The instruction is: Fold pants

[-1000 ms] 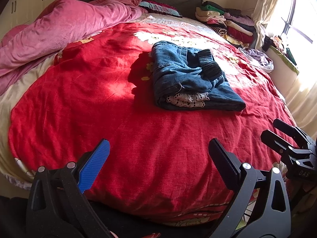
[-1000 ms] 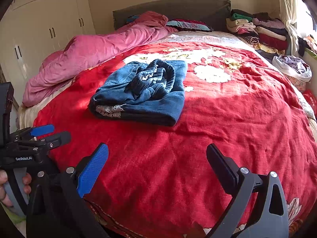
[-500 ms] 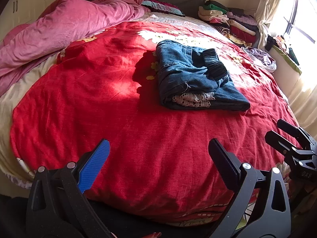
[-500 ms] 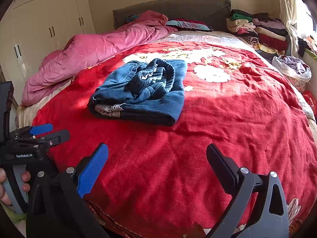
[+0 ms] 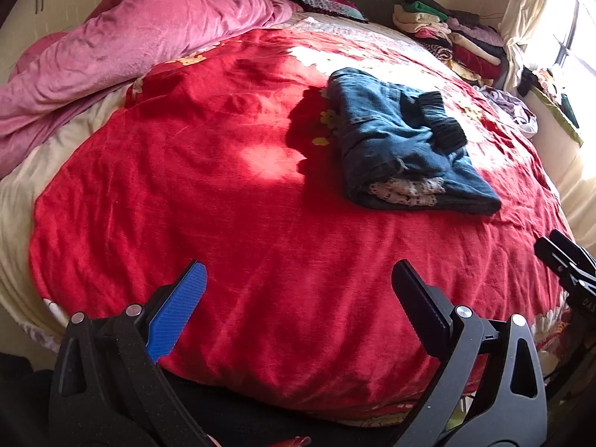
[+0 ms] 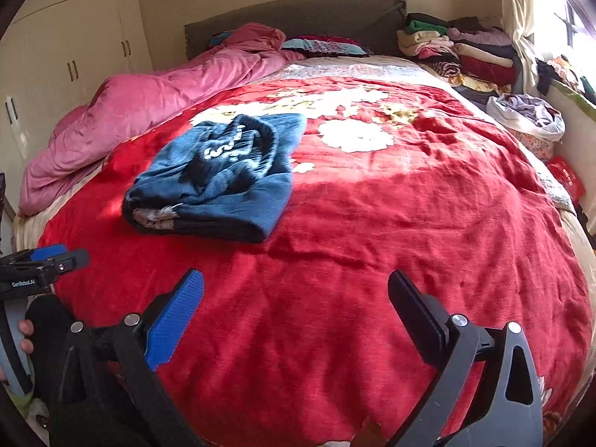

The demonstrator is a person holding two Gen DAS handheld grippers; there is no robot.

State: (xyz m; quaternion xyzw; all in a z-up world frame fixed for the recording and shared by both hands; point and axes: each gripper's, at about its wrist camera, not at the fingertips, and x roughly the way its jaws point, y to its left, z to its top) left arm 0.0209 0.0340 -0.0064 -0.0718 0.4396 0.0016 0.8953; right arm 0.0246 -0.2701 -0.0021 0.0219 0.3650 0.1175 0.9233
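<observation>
pants (image 5: 402,141) folded | right view only: wardrobe (image 6: 67,67), perhaps fingers (image 6: 24,333)

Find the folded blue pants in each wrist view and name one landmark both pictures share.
Left wrist view: the folded blue pants lie right of centre on the red blanket.
Right wrist view: the pants lie left of centre on the same blanket.
Shared landmark: the stack of folded clothes at the bed's far right corner.
</observation>
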